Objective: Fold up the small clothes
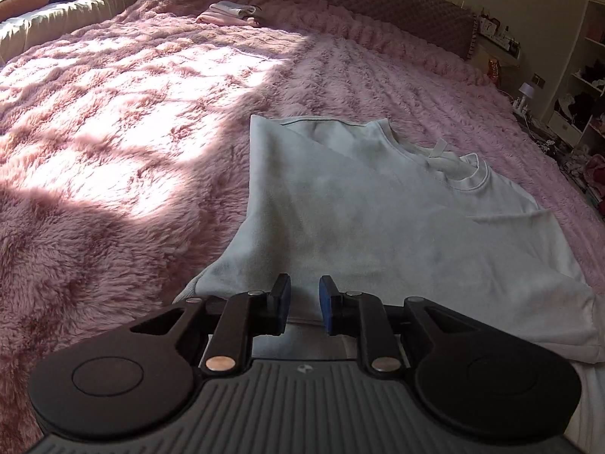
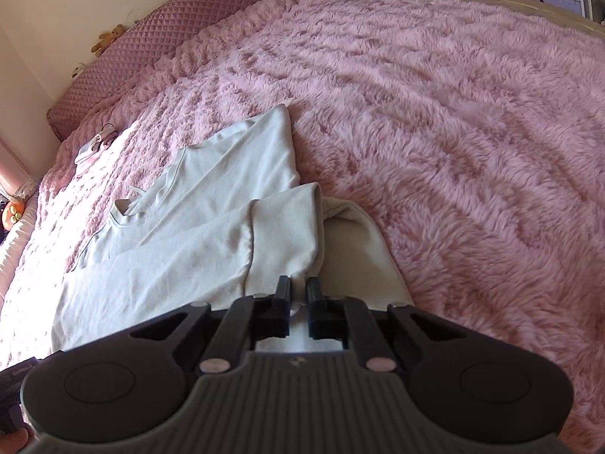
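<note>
My left gripper (image 1: 305, 304) hangs over the near hem of the shirt (image 1: 370, 204), jaws a little apart, blue pads clear of the cloth, nothing between them. My right gripper (image 2: 298, 302) has its jaws drawn close on a thin bit of the shirt's near edge, by the folded sleeve (image 2: 283, 234); I read that as a pinch, though the pads hide the contact itself.

The shirt lies flat on the pink blanket (image 1: 113, 113), collar (image 1: 472, 178) pointing away from me and to the right in the left view. One side is already folded in over the body, and the sleeve on my right is doubled back beside it. Far beyond the collar, near the headboard (image 1: 397, 3), sits a small stack (image 1: 230, 15) of folded things.

How will it handle? I judge it light, soft knit, floppy, no stiffness at all: lift one corner and the rest drags and sags. The blanket's pile looks grippy, so the cloth should stay put rather than slide, but it may catch and bunch. Best hold, I think: both hem corners at once, pinching the layers together close to the edge, then carry them level toward the collar so the fold lands square.
</note>
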Tool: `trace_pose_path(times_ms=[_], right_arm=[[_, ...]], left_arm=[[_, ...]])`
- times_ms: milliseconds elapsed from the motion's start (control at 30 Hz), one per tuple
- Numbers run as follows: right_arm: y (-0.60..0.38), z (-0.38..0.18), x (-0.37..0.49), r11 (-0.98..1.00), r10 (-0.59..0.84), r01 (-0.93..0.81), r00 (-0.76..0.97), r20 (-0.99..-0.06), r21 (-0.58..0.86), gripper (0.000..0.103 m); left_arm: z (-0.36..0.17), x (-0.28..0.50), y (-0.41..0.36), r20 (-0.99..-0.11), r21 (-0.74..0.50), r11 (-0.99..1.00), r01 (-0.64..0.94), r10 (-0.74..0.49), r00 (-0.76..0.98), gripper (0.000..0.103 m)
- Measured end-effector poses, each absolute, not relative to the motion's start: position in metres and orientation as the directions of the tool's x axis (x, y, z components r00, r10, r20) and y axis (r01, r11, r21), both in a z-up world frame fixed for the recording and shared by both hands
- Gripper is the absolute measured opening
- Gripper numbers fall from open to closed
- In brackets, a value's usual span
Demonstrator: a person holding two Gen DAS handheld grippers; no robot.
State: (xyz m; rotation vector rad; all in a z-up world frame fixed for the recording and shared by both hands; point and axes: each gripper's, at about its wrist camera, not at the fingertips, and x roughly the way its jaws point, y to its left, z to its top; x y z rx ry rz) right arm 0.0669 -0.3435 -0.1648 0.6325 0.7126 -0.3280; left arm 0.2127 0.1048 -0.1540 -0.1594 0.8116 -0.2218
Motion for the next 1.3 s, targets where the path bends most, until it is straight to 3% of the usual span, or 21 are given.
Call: trace_pose_path(times_ms=[400, 567, 733, 1000, 1300], right_arm=[[-0.341, -0.191, 0.067, 0.777, -0.072, 0.502, 0.671, -0.738, 0.381, 0.005], [-0.332, -0.16, 0.057, 0.804, -0.072, 0.448, 0.726, -0.684, 0.392, 0.023], [-0.312, -0.149, 0.068, 0.865, -0.043, 0.352, 0.764, -0.644, 0.359, 0.028], [-0.301, -0.171, 0.094, 0.906, -0.077, 0.357, 0.67, -0.739, 0.229, 0.028], [-0.305, -0.16, 0.071, 0.897, -0.039, 0.347, 0.68, -0.732, 0.275, 0.03]], left_arm=[[-0.152, 0.222, 0.107, -0.749, -0.235, 0.961, 0.149, -0.277, 0.602, 0.024], [-0.128, 0.197, 0.101, -0.697, -0.326, 0.927, 0.188, -0.37, 0.615, 0.059], [-0.13, 0.183, 0.081, -0.692, -0.35, 0.908, 0.23, -0.417, 0.59, 0.06], [-0.157, 0.2, 0.075, -0.727, -0.419, 0.895, 0.149, -0.429, 0.536, 0.061], [-0.134, 0.179, 0.083, -0.715, -0.444, 0.885, 0.141, -0.444, 0.54, 0.061]])
